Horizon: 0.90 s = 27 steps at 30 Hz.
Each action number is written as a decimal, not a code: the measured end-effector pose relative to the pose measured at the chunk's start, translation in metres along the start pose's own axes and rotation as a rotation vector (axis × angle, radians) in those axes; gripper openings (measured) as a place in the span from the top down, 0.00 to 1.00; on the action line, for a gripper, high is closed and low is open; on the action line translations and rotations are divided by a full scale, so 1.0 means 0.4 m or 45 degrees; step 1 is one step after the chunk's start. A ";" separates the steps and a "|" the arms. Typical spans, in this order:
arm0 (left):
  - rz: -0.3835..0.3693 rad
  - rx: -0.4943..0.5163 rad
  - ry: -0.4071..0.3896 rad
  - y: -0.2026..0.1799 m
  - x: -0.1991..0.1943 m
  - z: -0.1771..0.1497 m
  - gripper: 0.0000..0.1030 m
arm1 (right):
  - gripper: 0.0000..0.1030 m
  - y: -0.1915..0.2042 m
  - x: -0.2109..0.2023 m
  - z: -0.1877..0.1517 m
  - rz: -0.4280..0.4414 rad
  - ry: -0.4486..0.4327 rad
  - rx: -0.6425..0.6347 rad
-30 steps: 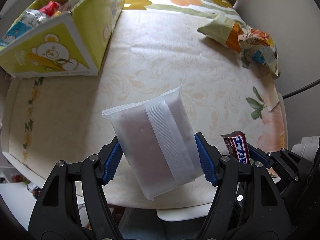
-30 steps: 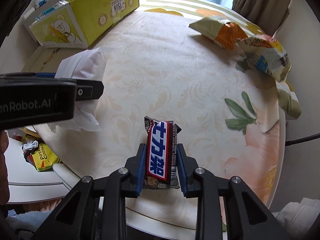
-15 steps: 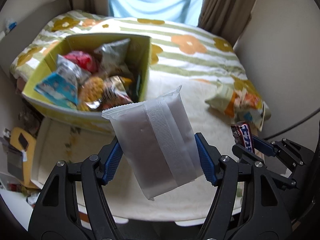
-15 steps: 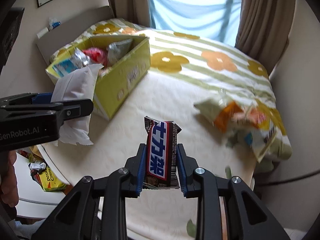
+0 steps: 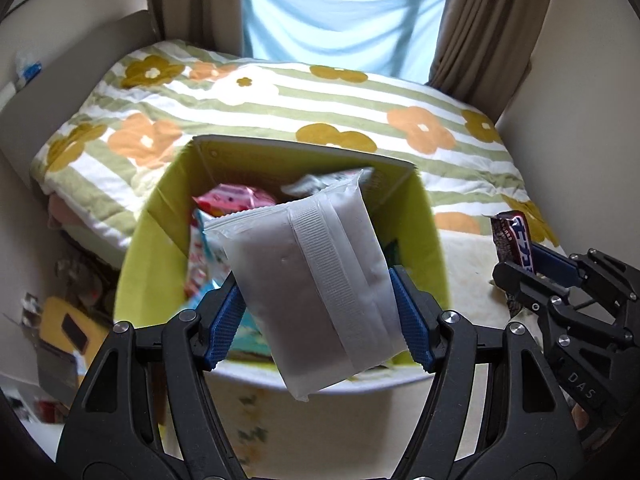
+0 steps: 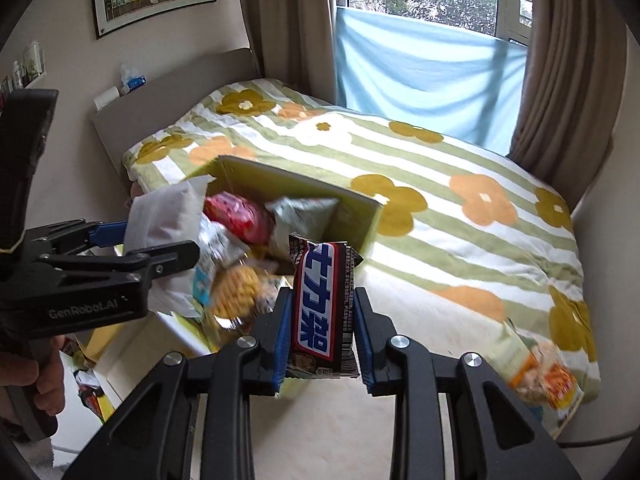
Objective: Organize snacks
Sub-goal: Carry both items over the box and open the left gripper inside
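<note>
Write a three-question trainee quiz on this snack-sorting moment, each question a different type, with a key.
1. True or false: the left gripper is clamped on a white packet.
2. Multiple choice: the right gripper holds A) a chocolate bar, B) a bag of chips, C) nothing.
3. Fill in: the yellow-green box already contains several ______.

Key
1. True; its blue pads press both sides of the packet.
2. A; the jaws are closed on the bar.
3. Snacks, such as the pink packet and the silver bag.

One yellow box (image 5: 434, 256), one white pouch (image 5: 316, 280), one chocolate bar (image 6: 320, 312), two tools (image 6: 320, 336).
</note>
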<state>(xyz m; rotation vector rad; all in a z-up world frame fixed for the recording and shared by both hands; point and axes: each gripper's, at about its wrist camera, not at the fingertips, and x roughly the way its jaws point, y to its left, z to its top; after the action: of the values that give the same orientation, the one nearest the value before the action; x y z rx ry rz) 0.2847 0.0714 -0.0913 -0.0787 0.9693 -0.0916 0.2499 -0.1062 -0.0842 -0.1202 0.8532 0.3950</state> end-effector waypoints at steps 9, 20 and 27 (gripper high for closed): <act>-0.101 0.121 0.162 0.042 0.165 0.086 0.35 | 0.74 0.028 0.128 0.085 -0.019 0.076 0.095; -0.087 0.027 0.135 0.104 0.172 0.052 0.00 | 0.74 -0.033 0.223 0.083 -0.010 0.195 0.149; -0.008 0.008 0.125 0.155 0.159 0.052 0.00 | 0.74 -0.005 0.269 0.097 0.081 0.240 0.118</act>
<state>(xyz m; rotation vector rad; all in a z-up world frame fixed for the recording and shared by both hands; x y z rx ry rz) 0.3401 0.1264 -0.1383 -0.0715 1.0665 -0.1049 0.3416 -0.0666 -0.1401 -0.0448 1.0615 0.4075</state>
